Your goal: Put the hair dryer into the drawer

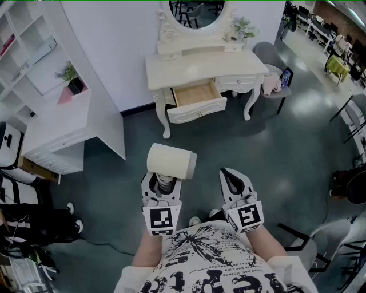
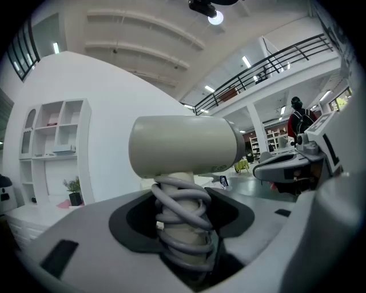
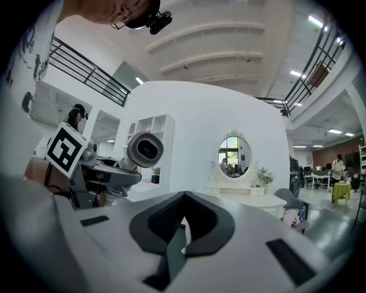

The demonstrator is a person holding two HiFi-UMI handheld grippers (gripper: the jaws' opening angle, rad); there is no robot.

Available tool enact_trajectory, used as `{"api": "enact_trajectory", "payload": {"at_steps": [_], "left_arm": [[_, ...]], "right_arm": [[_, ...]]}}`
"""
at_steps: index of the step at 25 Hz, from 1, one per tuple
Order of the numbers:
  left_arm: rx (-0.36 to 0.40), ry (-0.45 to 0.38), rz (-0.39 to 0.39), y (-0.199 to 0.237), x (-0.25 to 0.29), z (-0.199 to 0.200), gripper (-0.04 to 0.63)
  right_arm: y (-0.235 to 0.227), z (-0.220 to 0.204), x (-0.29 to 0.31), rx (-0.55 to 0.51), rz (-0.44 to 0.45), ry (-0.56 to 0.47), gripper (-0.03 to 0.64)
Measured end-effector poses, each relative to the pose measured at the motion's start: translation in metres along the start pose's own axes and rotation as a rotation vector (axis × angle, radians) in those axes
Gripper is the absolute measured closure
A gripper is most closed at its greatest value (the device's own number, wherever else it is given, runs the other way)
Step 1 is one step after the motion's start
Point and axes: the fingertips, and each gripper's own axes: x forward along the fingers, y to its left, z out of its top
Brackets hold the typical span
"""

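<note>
- Left gripper pinches the hair dryer by its cord-wrapped handle, lower centre.
- Right gripper: pressed together, empty.
- Carry it level to the open drawer, upper centre.

The left tool grips the hair dryer; the right tool is closed, empty.

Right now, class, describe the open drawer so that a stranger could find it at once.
Find the cream dressing table with the oval mirror on top. The drawer sits just under the tabletop, left of centre. It alone is pulled out, showing a wooden inside; the right-hand drawer is shut.
</note>
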Motion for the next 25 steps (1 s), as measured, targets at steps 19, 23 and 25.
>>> {"api": "enact_trajectory", "payload": {"at_steps": [19,23,25], "left_arm": [[-0.059,0.018,0.019,0.035,0.010,-0.022,0.347],[-0.065,0.031,0.037,0.043,0.017,-0.030,0.347],[-0.069,0.037,0.046,0.048,0.024,-0.028,0.347]], "right_arm": [[0.015,-0.013,0.039,0.034,0.034,0.048,0.600],[0.013,-0.018,0.049,0.032,0.045,0.060,0.600],[0.007,-0.015,0.058,0.027,0.048,0.060,0.600]]}}
